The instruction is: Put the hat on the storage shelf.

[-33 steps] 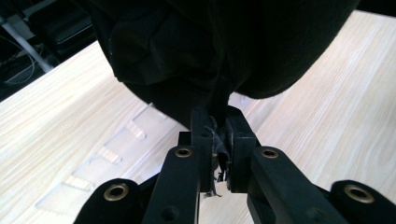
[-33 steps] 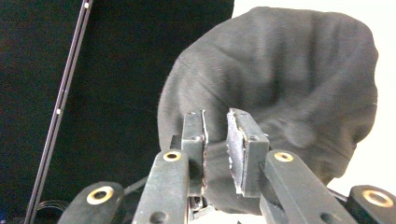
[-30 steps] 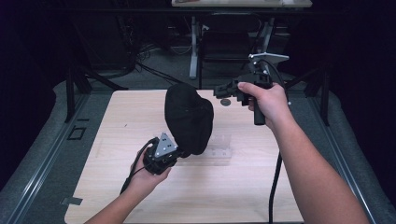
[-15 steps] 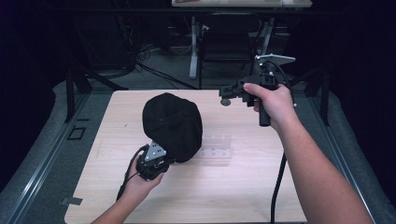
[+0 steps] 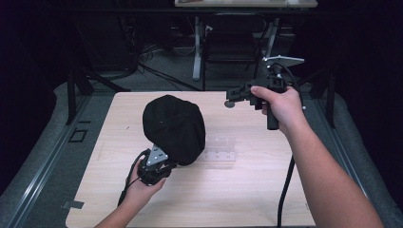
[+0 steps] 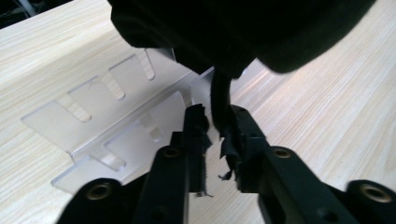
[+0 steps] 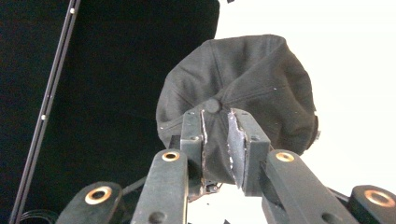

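At left of table, left gripper (image 5: 159,166) low near front edge, jaws nearly closed on edge of round black fabric cap (image 5: 175,128), thin strip of cloth pinched between them, seen in left gripper view (image 6: 219,123). Cap lifted above light wooden table (image 5: 247,190), hanging up and away from left gripper, its crown turned toward right side. Just under and beside cap, clear flat acrylic stand with slots (image 5: 219,149), lying on table. Farther right, right gripper (image 5: 233,95) held high over far edge, well apart from cap, jaws narrow with small gap, holding nothing, pointing leftward at crown button (image 7: 212,105). Probably left gripper much nearer; right would need travel leftward to reach crown.
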The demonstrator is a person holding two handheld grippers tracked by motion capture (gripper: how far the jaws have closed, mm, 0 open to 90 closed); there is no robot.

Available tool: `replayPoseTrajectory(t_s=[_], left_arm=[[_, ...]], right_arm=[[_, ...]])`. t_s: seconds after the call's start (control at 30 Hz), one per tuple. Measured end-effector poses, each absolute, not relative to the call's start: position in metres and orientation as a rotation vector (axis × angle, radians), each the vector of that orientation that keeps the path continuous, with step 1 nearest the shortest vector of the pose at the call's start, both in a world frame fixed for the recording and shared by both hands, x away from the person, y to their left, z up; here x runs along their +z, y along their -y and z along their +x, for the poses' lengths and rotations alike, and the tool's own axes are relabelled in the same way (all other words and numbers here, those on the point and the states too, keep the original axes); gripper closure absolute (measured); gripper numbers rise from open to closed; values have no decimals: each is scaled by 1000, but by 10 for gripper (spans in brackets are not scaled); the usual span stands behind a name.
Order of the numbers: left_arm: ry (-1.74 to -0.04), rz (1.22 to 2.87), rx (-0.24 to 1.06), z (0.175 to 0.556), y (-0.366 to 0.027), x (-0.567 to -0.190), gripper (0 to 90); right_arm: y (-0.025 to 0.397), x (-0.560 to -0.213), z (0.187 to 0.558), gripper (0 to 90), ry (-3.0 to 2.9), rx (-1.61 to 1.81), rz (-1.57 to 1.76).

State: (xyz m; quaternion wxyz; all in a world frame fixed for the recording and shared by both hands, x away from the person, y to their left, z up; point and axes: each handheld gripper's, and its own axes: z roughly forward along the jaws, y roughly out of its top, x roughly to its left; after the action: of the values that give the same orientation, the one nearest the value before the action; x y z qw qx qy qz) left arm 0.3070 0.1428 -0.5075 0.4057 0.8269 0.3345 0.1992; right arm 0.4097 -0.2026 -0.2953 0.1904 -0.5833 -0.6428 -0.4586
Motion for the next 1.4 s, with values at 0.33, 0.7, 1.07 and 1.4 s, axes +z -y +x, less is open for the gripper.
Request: replayPoseTrajectory(t_s=[0.33,0.7,1.07,1.4], left_arm=[[-878,2072,453,303,-164,-513,584],[-981,1989,427,301,-191,-526,504],[-1016,1968,413,303,-200,-533,480],[-1032,1961,408,304,-204,-538,461]], right_arm=[[215,-299,399,736,1886,-1272,-1702],[227,-306,376,717,1983,-1232,-1766],[237,-327,358,658,2099,-1156,-1842],[241,-360,349,567,2189,-1094,-1871]])
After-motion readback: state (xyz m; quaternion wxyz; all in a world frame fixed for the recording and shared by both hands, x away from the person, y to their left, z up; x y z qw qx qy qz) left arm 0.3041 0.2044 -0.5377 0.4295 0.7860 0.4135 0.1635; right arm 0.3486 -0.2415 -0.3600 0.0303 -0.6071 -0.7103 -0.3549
